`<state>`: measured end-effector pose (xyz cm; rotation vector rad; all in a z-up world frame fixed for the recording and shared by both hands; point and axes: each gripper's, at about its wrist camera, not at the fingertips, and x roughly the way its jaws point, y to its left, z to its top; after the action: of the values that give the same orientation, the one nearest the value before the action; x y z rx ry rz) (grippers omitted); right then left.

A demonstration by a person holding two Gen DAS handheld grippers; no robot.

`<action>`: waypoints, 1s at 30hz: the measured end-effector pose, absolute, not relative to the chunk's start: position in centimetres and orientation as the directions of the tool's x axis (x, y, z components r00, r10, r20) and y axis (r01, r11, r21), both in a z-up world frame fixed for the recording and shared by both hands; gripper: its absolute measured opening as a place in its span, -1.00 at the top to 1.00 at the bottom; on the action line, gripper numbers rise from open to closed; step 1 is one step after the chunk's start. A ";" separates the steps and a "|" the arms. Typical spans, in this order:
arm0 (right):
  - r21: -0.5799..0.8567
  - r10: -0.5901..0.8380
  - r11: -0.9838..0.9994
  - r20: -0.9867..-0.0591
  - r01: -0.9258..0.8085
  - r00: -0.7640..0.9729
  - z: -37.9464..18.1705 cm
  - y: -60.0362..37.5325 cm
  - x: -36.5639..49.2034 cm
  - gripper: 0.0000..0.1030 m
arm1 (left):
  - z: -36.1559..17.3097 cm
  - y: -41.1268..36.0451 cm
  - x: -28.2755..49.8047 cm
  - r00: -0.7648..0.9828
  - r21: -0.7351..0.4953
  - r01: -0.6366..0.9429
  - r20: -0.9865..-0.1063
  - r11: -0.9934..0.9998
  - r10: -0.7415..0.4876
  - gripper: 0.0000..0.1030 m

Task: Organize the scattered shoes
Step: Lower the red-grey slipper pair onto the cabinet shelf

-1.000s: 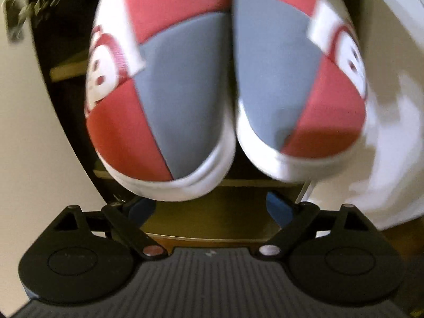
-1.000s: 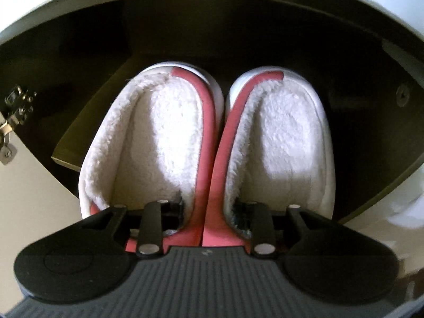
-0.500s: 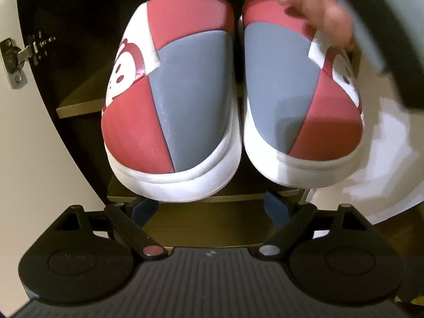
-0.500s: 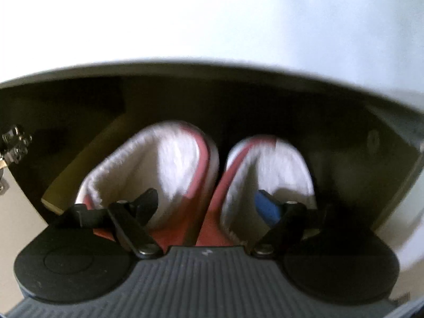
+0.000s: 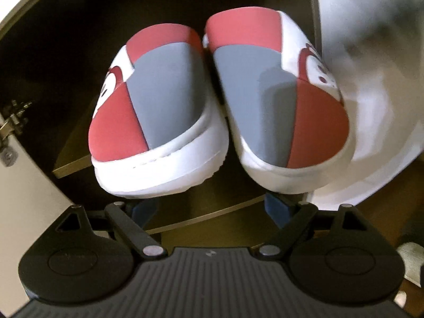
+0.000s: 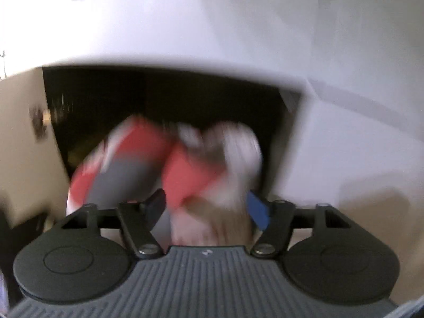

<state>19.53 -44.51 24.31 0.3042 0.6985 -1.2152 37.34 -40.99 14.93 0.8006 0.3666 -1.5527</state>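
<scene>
The left gripper points down toward an open cabinet, and its fingers stand spread wide with nothing between them. Two slippers sit side by side just above the fingertips, toes facing the camera, on a dark shelf inside the cabinet. Each slipper has a grey and red upper, a white sole and a red-and-white motif on its outer side. The toes overhang the front edge of the shelf. The left slipper and the right slipper touch or nearly touch along their inner sides. A second shelf edge shows below them. A metal hinge is mounted on the cabinet wall at the left, and a white door stands at the right, next to the right slipper. In the right wrist view the picture is heavily blurred. The right gripper faces the same dark cabinet opening under a white panel. Its jaws are closing; the fingers stand apart, and the blurred slippers appear ahead of and between them. Whether the pads touch a slipper cannot be told from the blur. The slippers appear here as red, grey and white patches low in the opening, with a pale floor area at the right.
</scene>
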 end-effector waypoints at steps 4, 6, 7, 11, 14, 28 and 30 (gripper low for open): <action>-0.042 -0.545 0.265 -0.830 0.963 0.113 17.9 -47.1 19.8 0.40 | 14.8 -40.0 37.2 0.006 0.263 0.934 -0.687 -0.241 -0.726 -0.73; -0.017 -0.554 0.241 -0.824 0.970 0.123 17.5 -48.0 20.9 0.40 | 14.7 -39.2 37.3 -0.002 0.286 0.917 -0.695 -0.279 -0.719 -0.73; -0.016 -0.570 0.232 -0.813 0.973 0.122 18.0 -48.2 20.9 0.40 | 14.6 -38.9 37.4 -0.004 0.296 0.909 -0.699 -0.293 -0.716 -0.73; 0.003 -0.651 0.165 -0.751 0.986 0.111 21.2 -49.8 20.3 0.40 | 14.7 -38.1 37.4 -0.017 0.310 0.893 -0.700 -0.325 -0.714 -0.74; 0.049 -0.644 0.109 -0.757 0.993 0.109 21.3 -52.1 20.9 0.40 | 14.5 -38.5 37.4 -0.013 0.327 0.882 -0.703 -0.339 -0.711 -0.80; 0.109 -0.708 0.118 -0.688 0.987 0.161 22.4 -52.9 22.7 0.47 | 15.0 -32.3 38.8 -0.070 0.366 0.829 -0.682 -0.422 -0.728 -0.81; 0.093 -0.743 0.134 -0.650 0.987 0.162 23.0 -52.5 23.2 0.47 | 15.8 -30.8 39.4 -0.085 0.354 0.838 -0.667 -0.416 -0.740 -0.82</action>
<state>23.20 -52.53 23.02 0.5787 0.5161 -1.3371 39.40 -30.75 15.76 0.9779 0.1420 -1.7474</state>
